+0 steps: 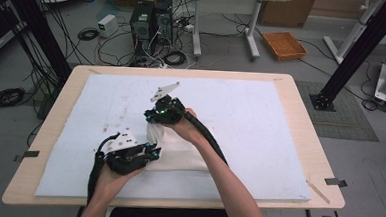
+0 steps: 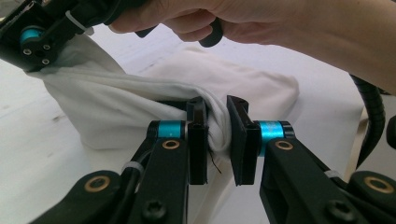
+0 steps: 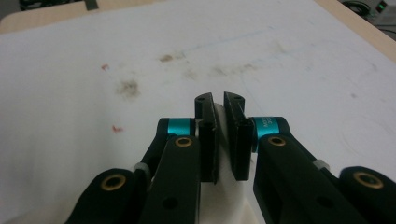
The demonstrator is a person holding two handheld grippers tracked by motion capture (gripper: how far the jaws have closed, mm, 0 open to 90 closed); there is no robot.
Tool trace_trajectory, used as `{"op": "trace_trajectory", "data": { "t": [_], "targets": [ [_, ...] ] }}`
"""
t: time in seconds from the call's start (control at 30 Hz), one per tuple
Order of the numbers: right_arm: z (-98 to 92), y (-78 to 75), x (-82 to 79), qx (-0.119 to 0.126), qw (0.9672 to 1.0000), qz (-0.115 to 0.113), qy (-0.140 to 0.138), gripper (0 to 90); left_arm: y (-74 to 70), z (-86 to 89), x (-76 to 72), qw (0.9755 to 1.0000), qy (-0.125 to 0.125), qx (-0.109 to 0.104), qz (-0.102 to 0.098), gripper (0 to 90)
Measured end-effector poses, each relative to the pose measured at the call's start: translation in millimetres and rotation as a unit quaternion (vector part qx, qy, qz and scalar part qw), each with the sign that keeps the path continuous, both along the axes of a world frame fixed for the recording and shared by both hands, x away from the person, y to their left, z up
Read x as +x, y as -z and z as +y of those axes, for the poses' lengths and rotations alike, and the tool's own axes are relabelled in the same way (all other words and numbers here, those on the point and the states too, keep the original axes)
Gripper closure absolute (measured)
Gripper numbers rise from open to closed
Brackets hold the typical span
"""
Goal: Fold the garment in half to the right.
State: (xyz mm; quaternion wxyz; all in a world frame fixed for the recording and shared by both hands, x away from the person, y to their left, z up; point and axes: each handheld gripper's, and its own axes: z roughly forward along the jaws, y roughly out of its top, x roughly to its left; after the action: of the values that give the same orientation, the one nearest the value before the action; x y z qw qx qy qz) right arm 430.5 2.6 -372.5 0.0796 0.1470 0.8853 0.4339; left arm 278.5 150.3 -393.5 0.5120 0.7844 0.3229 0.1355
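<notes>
Both grippers are clamped on the white cloth [image 1: 171,147], left gripper [image 1: 154,153] at its 9 o'clock edge, right gripper [image 1: 150,117] pinching the 11 o'clock corner, mid-front on the white mat [image 1: 260,122].

Cloth [image 1: 176,150] on mat [image 1: 260,122]; mat on table [image 1: 305,129]
</notes>
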Motion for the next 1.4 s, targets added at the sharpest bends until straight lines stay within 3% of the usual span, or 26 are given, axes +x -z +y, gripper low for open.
{"op": "trace_trajectory", "data": {
  "t": [0.33,0.73,0.97,1.13,1.4],
  "targets": [
    [-59.6,7.0,1.7,-0.012,0.9990,0.000,0.043,85.0,10.9,-58.4,19.2,0.9993,0.030,-0.005,0.020,78.9],
    [-101.1,29.1,5.5,-0.030,0.9961,0.010,0.082,85.0,24.1,-106.7,30.0,0.9983,0.036,0.034,0.032,78.8],
    [-114.2,39.1,6.3,-0.032,0.9946,0.017,0.098,84.9,31.4,-124.6,34.6,0.9968,0.039,0.061,0.035,78.8],
    [-119.0,42.8,5.8,-0.045,0.9928,0.014,0.110,84.5,37.2,-130.4,36.8,0.9959,0.041,0.067,0.044,78.8],
    [-131.1,49.9,6.5,-0.043,0.9897,0.019,0.135,83.4,42.2,-136.7,37.5,0.9952,0.044,0.073,0.048,78.4]
  ]
}}
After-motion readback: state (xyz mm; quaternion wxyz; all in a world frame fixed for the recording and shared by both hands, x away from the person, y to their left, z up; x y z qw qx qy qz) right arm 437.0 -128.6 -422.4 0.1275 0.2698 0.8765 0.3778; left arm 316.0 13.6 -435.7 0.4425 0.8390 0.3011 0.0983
